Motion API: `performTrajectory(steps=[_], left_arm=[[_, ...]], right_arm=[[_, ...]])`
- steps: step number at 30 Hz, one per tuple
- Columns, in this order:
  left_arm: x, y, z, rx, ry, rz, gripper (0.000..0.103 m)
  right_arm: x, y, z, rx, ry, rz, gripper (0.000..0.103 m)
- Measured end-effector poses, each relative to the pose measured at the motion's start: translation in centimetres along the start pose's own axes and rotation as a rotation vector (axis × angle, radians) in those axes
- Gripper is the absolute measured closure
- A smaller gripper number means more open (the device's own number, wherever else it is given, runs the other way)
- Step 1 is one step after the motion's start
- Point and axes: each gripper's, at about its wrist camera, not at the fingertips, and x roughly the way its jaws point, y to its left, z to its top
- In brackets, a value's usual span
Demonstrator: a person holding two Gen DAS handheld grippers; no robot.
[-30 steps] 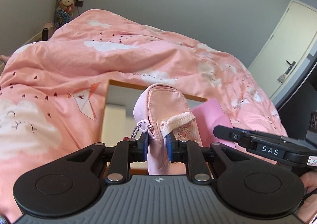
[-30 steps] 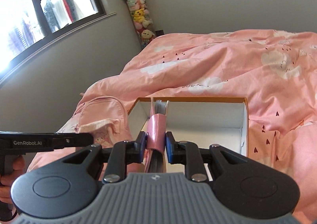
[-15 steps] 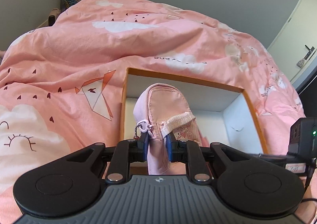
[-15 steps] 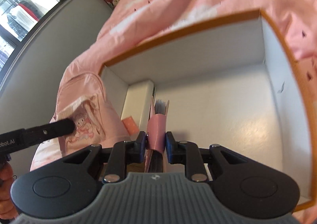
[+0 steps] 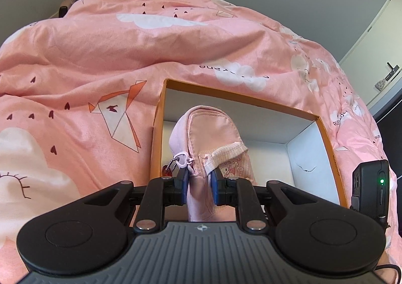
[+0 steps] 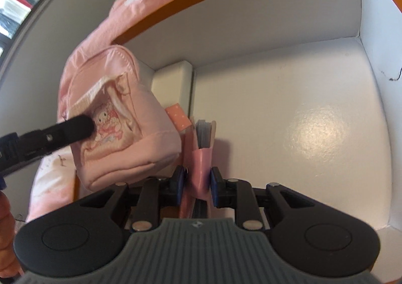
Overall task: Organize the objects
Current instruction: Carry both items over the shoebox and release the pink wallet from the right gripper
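A: How far along?
B: Left claw (image 5: 199, 184) is clamped on the pouch (image 5: 211, 133), held over the box (image 5: 326, 138) at its left side. Right claw (image 6: 198, 183) is closed on the notebook (image 6: 201, 156), low inside.
A: Left to do?
B: Probably setting both down; a white case (image 6: 173, 83) already lies at the far-left corner.

Pale pink pouch (image 5: 211, 133) with cartoon print; orange-rimmed box (image 5: 241, 98), white inside; salmon-pink duvet (image 5: 100, 58) patterned with white clouds and dark hearts.

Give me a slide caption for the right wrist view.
Right gripper lowers a pink notebook into the white box.
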Motion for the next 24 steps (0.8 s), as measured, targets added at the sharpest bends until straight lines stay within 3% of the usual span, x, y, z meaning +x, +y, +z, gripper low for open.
performTrajectory(steps=[9, 16, 19, 24], left_arm=[[0.4, 0.3, 0.1, 0.010, 0.015, -0.031, 0.082], [0.3, 0.3, 0.3, 0.016, 0.027, -0.070, 0.082], [0.4, 0.0, 0.4, 0.029, 0.035, -0.077, 0.082], [1.0, -0.4, 0.6, 0.048, 0.063, -0.108, 0.082]], right_arm=[[0.6, 1.1, -0.3, -0.132, 0.031, -0.184, 0.068], [0.5, 1.0, -0.7, -0.121, 0.014, -0.220, 0.066], [0.6, 0.5, -0.7, -0.097, 0.038, -0.193, 0.066], [1.0, -0.1, -0.6, -0.084, 0.051, -0.153, 0.078]])
